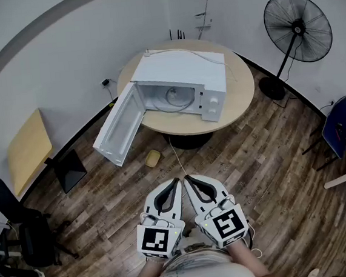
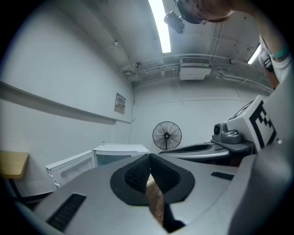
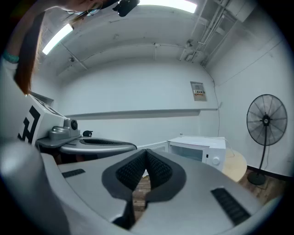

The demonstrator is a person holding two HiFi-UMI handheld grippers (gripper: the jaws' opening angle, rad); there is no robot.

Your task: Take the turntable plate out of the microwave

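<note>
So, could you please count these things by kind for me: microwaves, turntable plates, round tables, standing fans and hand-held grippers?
Microwave: 1
Turntable plate: 1
Round table: 1
Standing fan: 1
Hand-held gripper: 2, the left hand-held gripper and the right hand-held gripper
Total: 6

The left tool (image 1: 176,183) and the right tool (image 1: 189,180) are held level and side by side close in front of the person, tips angled toward each other and nearly meeting, each with its jaws pressed together and empty.
</note>
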